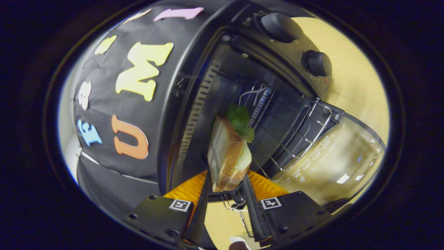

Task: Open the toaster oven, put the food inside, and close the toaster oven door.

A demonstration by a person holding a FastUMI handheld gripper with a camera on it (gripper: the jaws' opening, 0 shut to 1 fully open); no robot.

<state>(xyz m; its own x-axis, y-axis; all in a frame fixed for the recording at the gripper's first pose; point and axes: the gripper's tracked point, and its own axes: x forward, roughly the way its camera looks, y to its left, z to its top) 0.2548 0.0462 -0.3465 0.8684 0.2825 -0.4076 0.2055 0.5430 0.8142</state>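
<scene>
Toasted-brown sandwich held at the mouth of the open toaster oven.

Pressed from both sides, the tan sliced-bread sandwich (228, 156) with green lettuce sticking out of its far end sits clamped between the gripper's (227, 189) two fingers (252, 205), tilted on edge. Just beyond it gapes the black toaster oven (242, 86), its glass door (329, 159) folded down and open, a wire rack (301, 135) showing inside, and two black round knobs (279, 26) on its control panel. Pale wooden tabletop (357, 86) lies beyond the oven.
</scene>
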